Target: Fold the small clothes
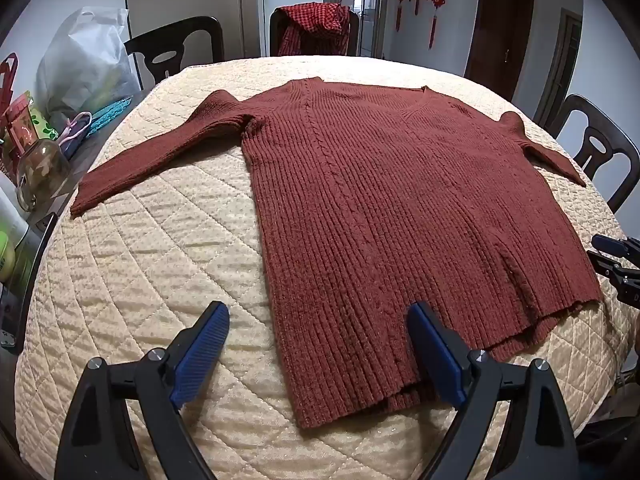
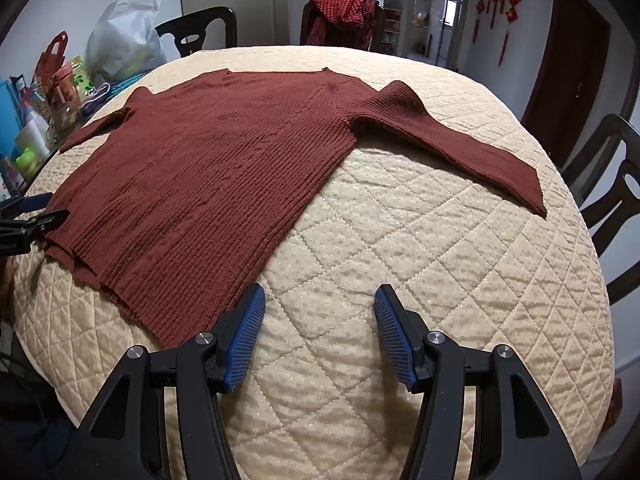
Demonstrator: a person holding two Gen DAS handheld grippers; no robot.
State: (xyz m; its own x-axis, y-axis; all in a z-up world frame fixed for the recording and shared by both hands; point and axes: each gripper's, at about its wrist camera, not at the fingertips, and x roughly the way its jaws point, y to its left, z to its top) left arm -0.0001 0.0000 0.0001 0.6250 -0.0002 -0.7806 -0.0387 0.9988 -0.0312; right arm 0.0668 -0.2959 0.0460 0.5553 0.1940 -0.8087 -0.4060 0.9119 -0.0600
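Taking the sweater (image 1: 400,200) as the landmark: off its left sleeve (image 1: 152,168), at the table edge, stand a glass jar (image 1: 38,172), gift bags and a white plastic bag (image 1: 84,60), apparently pushed aside to leave the quilt (image 1: 140,280) free for folding. The sweater, a rust-red rib knit with a V neck, lies flat and face up on the cream diamond-stitched quilt, both sleeves angled outward, likely spread this way so the folds can start clean. Nothing is folded yet.

At its hem, the left gripper (image 1: 318,322) hovers with fingers wide apart, straddling the lower left corner; the ridged blue pads (image 1: 202,356) press on nothing. To the right of the hem's other corner, the right gripper (image 2: 320,320) hangs over bare quilt, fingers likewise apart and empty. Both tilt down, seemingly poised to take the hem corners.

Beyond the collar, a checked red cloth (image 1: 314,26) drapes over a dark wooden chair (image 1: 176,46).
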